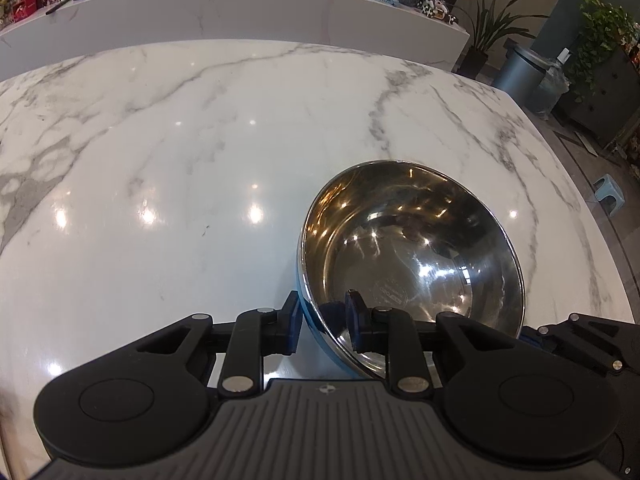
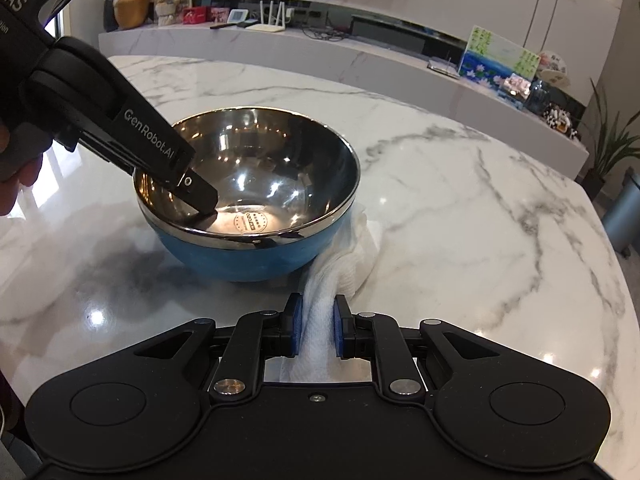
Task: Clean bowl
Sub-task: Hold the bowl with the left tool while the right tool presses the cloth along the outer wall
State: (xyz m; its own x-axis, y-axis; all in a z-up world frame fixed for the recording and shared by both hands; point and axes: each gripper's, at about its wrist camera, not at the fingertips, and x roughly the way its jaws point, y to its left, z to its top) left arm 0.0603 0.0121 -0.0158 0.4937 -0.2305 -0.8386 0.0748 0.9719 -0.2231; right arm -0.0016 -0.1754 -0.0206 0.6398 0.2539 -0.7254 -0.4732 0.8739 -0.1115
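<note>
Steel inside and blue outside, the bowl (image 2: 248, 196) stands upright on the white marble surface (image 2: 460, 200). The left gripper (image 1: 322, 320) has its jaws closed over the bowl's near rim, one finger (image 1: 356, 316) inside against the shiny wall and the other outside against the blue shell; in the right wrist view the same gripper (image 2: 200, 204) reaches down over the rim from the left. The right gripper (image 2: 316, 324) has its jaws clamped on a white cloth (image 2: 340, 264), which trails forward along the surface and bunches against the bowl's right side, touching the blue shell. A round printed mark shows on the bowl's bottom. Behind the surface runs a long marble shelf (image 2: 360, 52) with small items on it.
</note>
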